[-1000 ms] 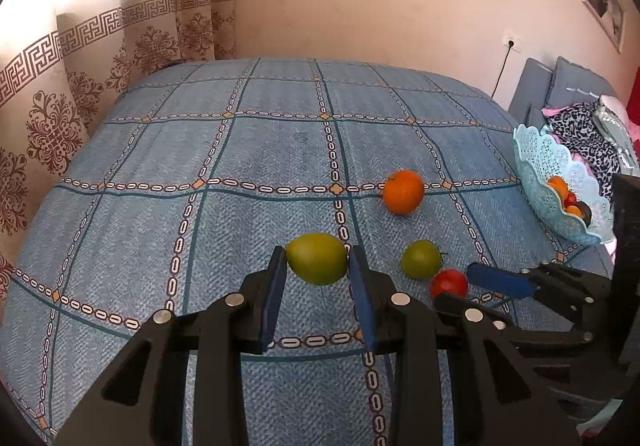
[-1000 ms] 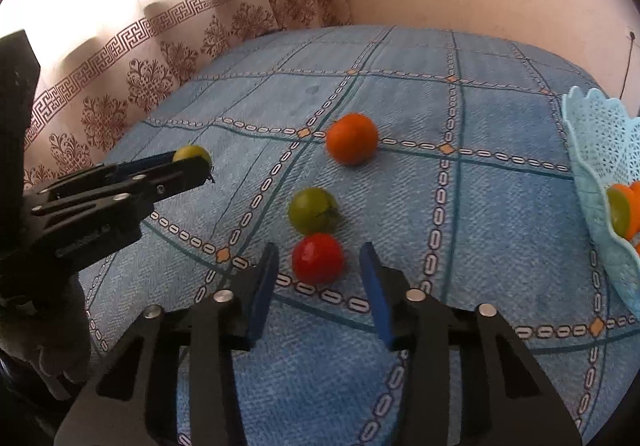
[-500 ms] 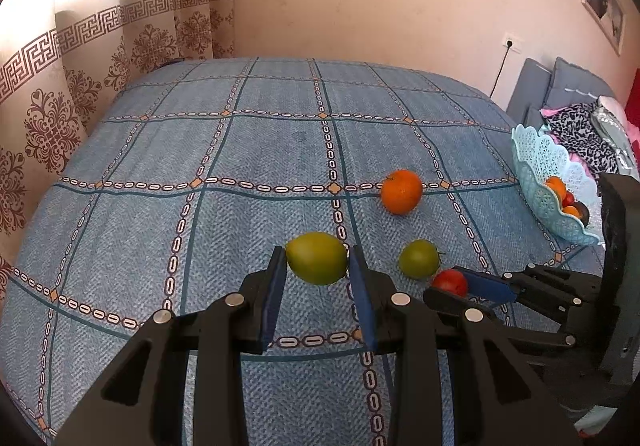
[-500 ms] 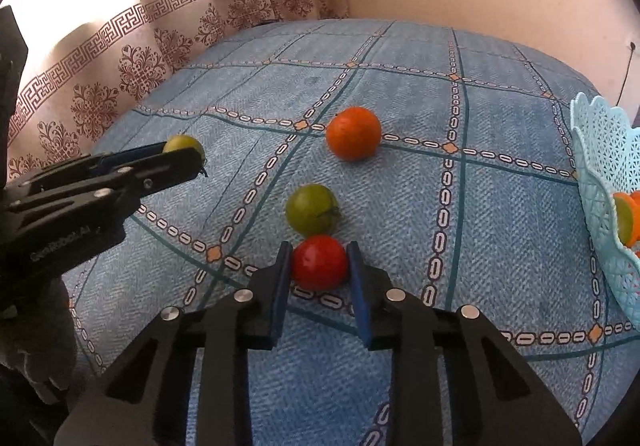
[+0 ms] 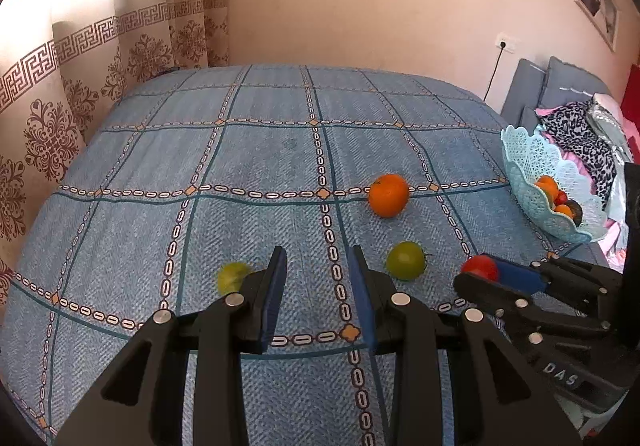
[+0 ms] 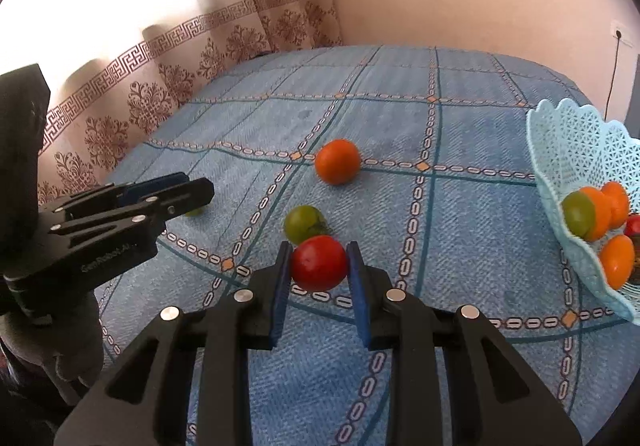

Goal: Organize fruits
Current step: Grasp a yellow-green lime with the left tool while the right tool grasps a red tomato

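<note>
Bed (image 5: 260, 173): I count an orange (image 5: 388, 194), a green fruit (image 5: 406, 260) and a yellow-green fruit (image 5: 232, 277) loose on its cover.
Basket (image 6: 576, 149): holds oranges, one green fruit and something red. I'd clear the rim, then lower before releasing.
Right tool (image 6: 318, 270): clenched on the red tomato (image 6: 319, 262).
Left tool (image 5: 318, 266): jaws apart and empty, the yellow-green fruit just beside it.

Yellow-green fruit (image 5: 233, 277): dropped from the left gripper (image 5: 318, 296); now lies left of its empty jaws.
Right gripper (image 6: 319, 278): closed on red tomato (image 6: 319, 262) and lifted it.
</note>
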The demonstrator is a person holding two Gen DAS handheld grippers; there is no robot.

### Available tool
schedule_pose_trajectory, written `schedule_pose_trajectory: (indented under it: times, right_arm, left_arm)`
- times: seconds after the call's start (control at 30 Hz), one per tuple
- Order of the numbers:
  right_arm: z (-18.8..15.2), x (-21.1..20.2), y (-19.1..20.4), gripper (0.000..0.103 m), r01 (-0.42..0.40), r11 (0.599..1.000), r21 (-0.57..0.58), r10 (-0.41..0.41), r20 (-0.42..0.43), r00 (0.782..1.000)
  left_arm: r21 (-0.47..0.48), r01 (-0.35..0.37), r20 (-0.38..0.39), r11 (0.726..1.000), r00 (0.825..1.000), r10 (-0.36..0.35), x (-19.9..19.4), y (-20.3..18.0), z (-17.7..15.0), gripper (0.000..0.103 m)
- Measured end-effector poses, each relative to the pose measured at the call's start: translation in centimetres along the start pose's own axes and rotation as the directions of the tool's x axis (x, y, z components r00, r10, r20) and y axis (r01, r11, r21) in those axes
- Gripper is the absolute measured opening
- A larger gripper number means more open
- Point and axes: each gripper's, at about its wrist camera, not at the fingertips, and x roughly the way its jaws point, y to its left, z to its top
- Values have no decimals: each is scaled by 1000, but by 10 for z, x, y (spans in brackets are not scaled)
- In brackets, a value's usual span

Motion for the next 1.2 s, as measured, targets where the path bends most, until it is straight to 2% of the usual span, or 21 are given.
schedule_pose_trajectory:
  times: [0.23,0.37,0.73,1.0,1.2]
  right_arm:
    - [-1,-13,-6,28,-1,1000,18,0,38,999]
    - [-1,-16,-10,28,-3,1000,31,1,47,999]
    - [0,-20,-15,28,-6,999,43,4,61,998]
    - [1,-23,-18,28,-4,999,50,0,72,997]
    - [2,-29,-21,28,-2,998,58,-3,89,996]
  left_arm:
    - [-14,-10,-14,1000,1000,10,2,5,-2,34]
    - [-19,5,-54,1000,999,-6,11,5,-9,43]
    - [-21,29,-114,999,993,-31,30,3,-18,43]
    - [-17,16,-135,1000,991,-18,33,2,-24,40]
    - [-14,3,-128,1000,992,-5,26,3,-27,27]
